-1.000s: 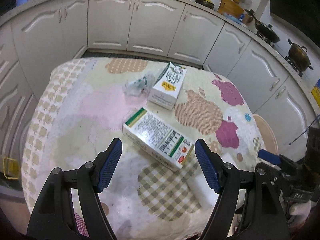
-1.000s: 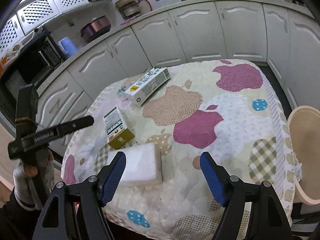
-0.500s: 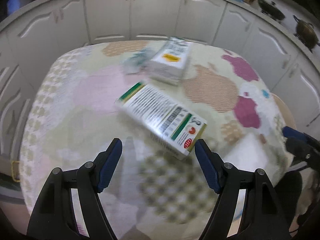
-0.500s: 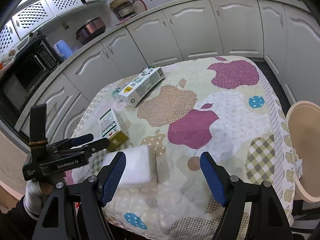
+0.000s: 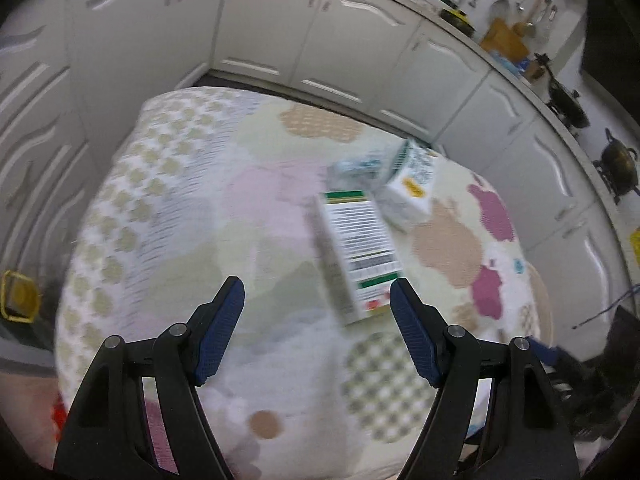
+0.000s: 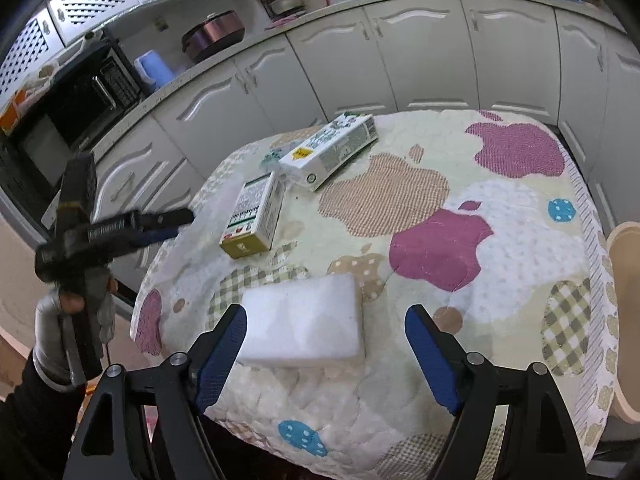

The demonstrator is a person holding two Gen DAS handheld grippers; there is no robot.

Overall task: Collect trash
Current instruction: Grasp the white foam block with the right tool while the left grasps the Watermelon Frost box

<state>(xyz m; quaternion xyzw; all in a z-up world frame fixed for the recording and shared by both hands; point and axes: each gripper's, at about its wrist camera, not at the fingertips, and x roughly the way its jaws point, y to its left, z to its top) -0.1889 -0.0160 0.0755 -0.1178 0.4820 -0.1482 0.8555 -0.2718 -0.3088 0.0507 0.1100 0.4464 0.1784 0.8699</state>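
While the left wrist view smears with blur, the left gripper (image 5: 316,304) hangs over the quilted tablecloth (image 5: 168,216), jaws spread wide with nothing between them. Just ahead of the right-hand fingertip lies the green-striped carton (image 5: 356,252), flat on the cloth, its near end close to that blue pad (image 5: 412,340); touching or not, the blur won't let me say. Beyond it sits the white milk carton (image 5: 412,188), and beside that a crumpled wrapper (image 5: 354,168), both near the far edge of the table. White cabinets (image 5: 280,36) curve round behind.

Over to the right wrist view, much sharper. The right gripper (image 6: 326,330) is also gaping, holding nothing, and a white foam block (image 6: 304,320) lies on the cloth between its two blue fingers (image 6: 220,356), closer to the left one. Farther up the table rests the green-striped carton (image 6: 254,216), and behind it the white milk carton (image 6: 330,152), angled across an apple patch, with the wrapper (image 6: 272,158) peeking out at its left end. Off the table's left edge, the left gripper (image 6: 176,224) reaches in toward the green-striped carton, gripped by a gloved hand (image 6: 76,312). A beige basin (image 6: 624,320) shows at the right rim.
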